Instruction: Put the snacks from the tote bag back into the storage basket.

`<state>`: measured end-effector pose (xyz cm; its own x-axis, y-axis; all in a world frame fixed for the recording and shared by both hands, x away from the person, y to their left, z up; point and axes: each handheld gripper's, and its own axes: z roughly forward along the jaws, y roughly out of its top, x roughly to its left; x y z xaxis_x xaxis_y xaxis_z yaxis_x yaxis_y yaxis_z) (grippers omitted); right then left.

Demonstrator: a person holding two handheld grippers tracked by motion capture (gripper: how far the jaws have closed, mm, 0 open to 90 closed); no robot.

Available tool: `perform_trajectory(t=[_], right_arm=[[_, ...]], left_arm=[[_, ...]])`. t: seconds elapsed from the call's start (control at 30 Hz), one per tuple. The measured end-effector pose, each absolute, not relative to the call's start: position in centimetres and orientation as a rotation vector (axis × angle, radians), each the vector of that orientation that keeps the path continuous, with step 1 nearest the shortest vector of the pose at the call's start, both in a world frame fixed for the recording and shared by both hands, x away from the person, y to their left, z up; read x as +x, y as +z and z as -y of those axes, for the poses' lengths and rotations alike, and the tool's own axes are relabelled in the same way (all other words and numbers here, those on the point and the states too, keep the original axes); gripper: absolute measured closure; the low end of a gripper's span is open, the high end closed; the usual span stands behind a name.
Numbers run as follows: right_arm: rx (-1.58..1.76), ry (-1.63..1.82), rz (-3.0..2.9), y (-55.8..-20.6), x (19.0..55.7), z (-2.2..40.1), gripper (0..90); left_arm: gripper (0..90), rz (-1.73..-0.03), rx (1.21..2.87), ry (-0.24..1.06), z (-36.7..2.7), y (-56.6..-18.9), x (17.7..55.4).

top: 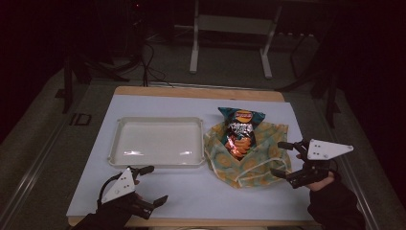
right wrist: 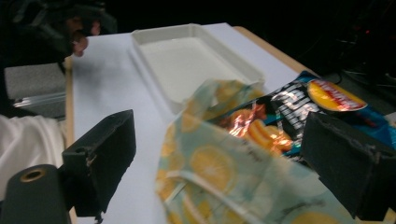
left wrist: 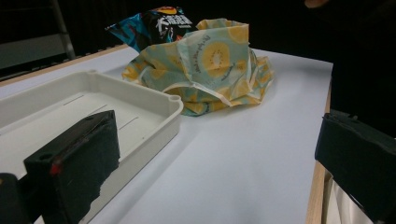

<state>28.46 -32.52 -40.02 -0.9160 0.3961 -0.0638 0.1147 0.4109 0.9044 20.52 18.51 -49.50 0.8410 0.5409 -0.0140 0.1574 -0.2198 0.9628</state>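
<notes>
Right claw (top: 286,164) spread wide, empty, hovering just off the right edge of the cloth bag (top: 249,155); in the right gripper view, jaws straddling the bag's near edge without touching. Left claw (top: 152,184) also apart and empty, low over the tabletop (top: 201,196) just in front of the tray (top: 159,162), near its front rim.

Chip packet (top: 241,128) lying half inside the bag, top end sticking out the far side, shiny foil and orange print showing through the mouth. Bag flat-ish and crumpled, right of the tray, close to it; whether touching, hard to tell.

Handling, as a guess: packet light, air-filled, crinkly and slick, contents crushable. Better pinched at the flat sealed top edge than squeezed across the belly. Cloth soft and floppy, no shape of its own, likely to drag along with the packet unless pinned. White hem or strap along the rim looks like the firmest bite for the other claw. Tray rigid, empty, shallow.
</notes>
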Motion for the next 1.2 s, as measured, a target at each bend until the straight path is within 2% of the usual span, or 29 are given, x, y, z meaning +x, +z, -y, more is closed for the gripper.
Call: perform_trajectory(t=[0.5,1.03,1.1,1.2], right_arm=[[0.542,1.505,-2.330,-38.8,32.8,32.2,11.1],[0.628,1.469,-2.318,-39.1,37.4,31.7,17.4],[0.639,1.466,-2.322,-39.3,38.3,31.6,21.2],[0.651,1.462,-2.323,-39.5,39.2,31.4,22.2]], left_arm=[[0.4,-0.541,1.784,0.383,-18.6,-49.5,20.5],[0.4,-0.544,1.789,0.380,-18.6,-49.6,20.5],[0.4,-0.544,1.790,0.380,-18.6,-49.6,20.5],[0.4,-0.545,1.791,0.380,-18.6,-49.6,20.5]])
